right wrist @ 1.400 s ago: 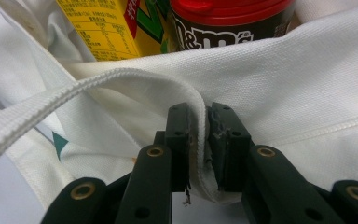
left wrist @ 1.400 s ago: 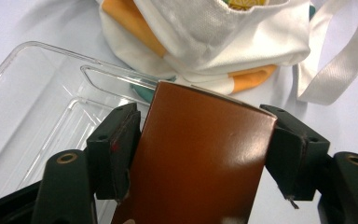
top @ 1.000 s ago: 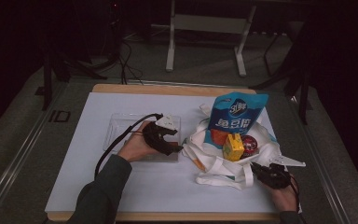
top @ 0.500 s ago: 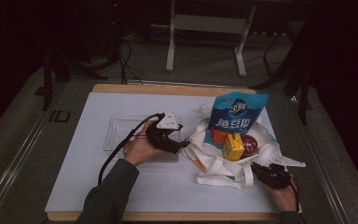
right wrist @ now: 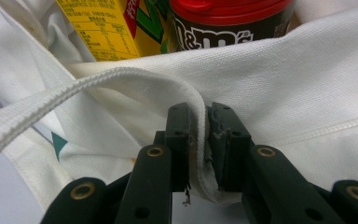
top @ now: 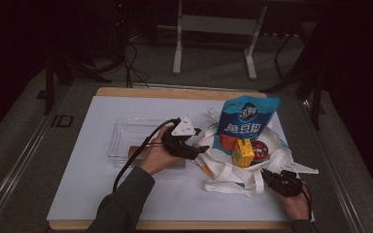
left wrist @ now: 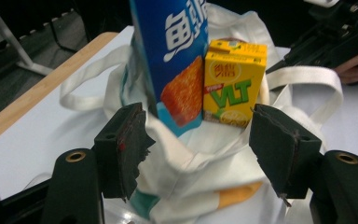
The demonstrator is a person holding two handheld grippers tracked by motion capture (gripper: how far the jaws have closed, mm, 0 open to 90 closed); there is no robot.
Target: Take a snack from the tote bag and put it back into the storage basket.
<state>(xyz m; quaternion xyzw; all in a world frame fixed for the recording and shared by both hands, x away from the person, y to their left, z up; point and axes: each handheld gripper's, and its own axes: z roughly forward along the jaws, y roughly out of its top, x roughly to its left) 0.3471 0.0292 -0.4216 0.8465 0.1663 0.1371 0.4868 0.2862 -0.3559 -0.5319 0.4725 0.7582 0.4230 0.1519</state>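
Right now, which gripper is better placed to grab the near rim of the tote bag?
Left. The left gripper has open jaws straddling the white tote bag rim, while the right gripper is clamped on the bag's strap.

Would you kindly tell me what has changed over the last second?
The left claw has edged toward the tote bag, its jaws closing a little around the bag's rim without pressing it yet. The right claw stays clamped on the bag's handle; snack pouch, juice box and candy jar sit as before.
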